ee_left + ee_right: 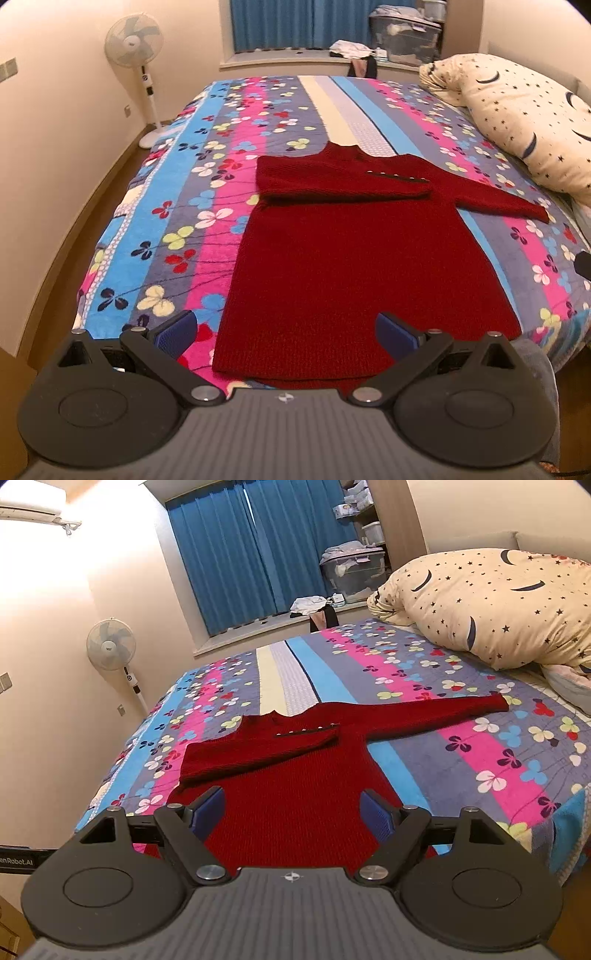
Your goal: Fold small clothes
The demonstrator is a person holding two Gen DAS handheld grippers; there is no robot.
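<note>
A dark red knit sweater lies flat on the bed, neck far, hem near. Its left sleeve is folded across the chest; its right sleeve stretches out to the right. It also shows in the right wrist view, with the folded sleeve and the outstretched sleeve. My left gripper is open and empty above the hem. My right gripper is open and empty above the sweater's lower body.
The bed has a striped floral blanket. A cream star-print pillow lies at the right, also in the right wrist view. A standing fan stands by the left wall. A windowsill with clutter is beyond the bed.
</note>
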